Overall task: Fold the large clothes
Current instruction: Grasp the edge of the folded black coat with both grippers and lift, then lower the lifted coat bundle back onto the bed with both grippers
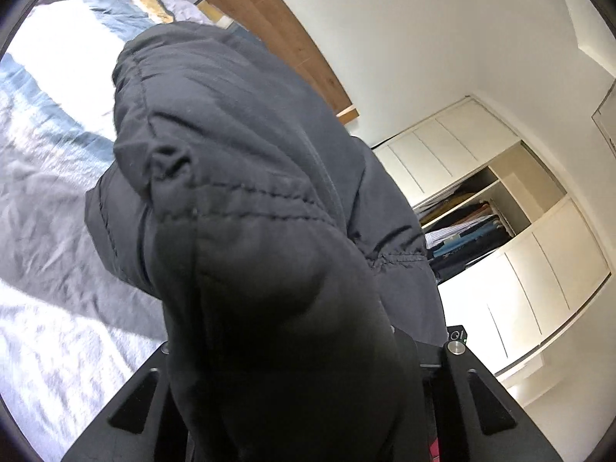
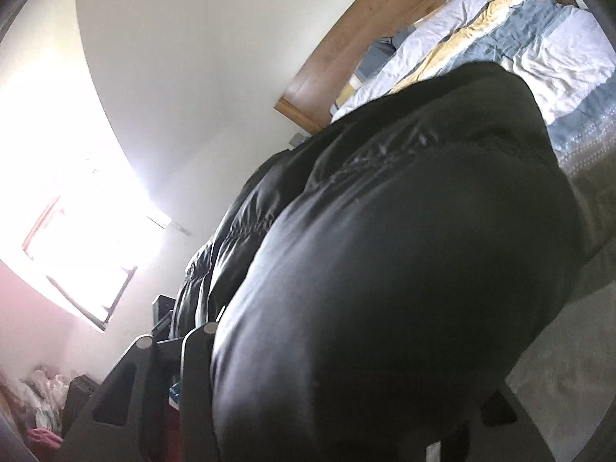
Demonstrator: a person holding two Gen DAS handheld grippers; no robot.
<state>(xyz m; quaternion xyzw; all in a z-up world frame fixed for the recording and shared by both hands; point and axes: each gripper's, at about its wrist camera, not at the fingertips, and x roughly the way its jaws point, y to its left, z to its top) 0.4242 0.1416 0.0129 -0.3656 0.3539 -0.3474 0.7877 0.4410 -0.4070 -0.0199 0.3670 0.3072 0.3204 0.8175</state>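
A black padded jacket (image 1: 231,154) fills the middle of the left wrist view, lifted above the bed. It bulges up from between the fingers of my left gripper (image 1: 308,346), which is shut on a thick fold of it; the fabric hides the pads. In the right wrist view the same jacket (image 2: 404,231) swells out of my right gripper (image 2: 346,365), also shut on a bunch of it. A dark finger (image 2: 196,365) shows on the left; the fabric mostly covers the other finger. The jacket's quilted seams run away toward the bed.
Under the jacket lies a bed with a striped blue, white and yellow duvet (image 1: 46,192) (image 2: 558,57) and a wooden headboard (image 1: 269,19) (image 2: 365,27). An open white wardrobe (image 1: 481,211) holds stacked clothes. A bright window (image 2: 77,238) and floor clutter (image 2: 46,404) are at left.
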